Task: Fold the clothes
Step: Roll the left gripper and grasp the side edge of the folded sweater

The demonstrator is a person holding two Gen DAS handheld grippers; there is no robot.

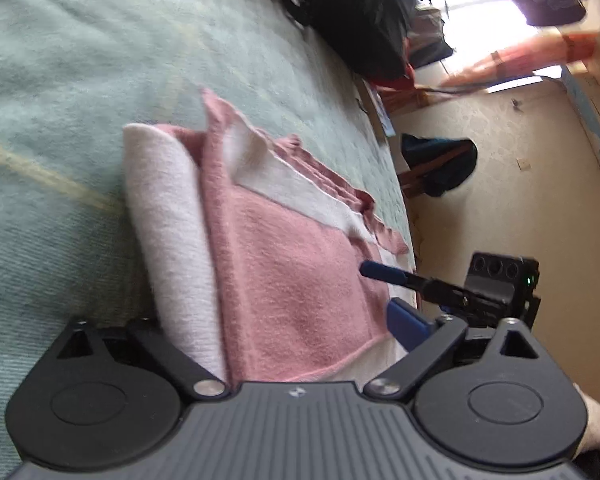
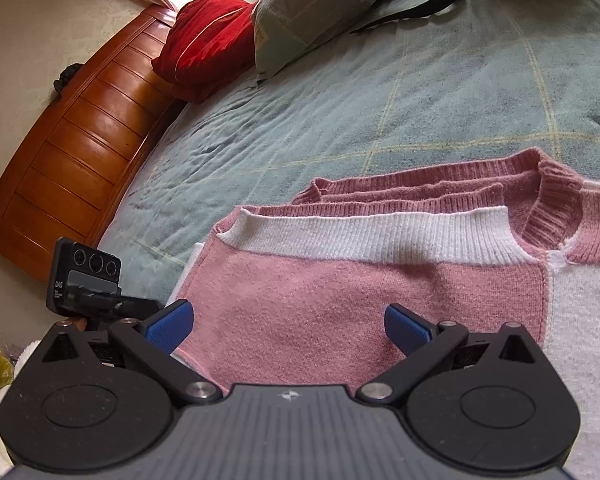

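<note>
A pink and white knitted sweater lies folded on the green bedspread. My left gripper stands wide at its near edge. The right blue pad shows beside the pink panel, while the left finger is hidden behind a rolled white fold. A blue finger of the right gripper rests over the sweater's right edge. In the right wrist view the sweater shows its ribbed collar. My right gripper is open over the pink panel, and nothing is pinched.
A wooden headboard, a red pillow and a grey-green pillow line the bed's far side. Dark clothes pile on the bed. Beyond the bed edge, a dark bag lies on the beige floor.
</note>
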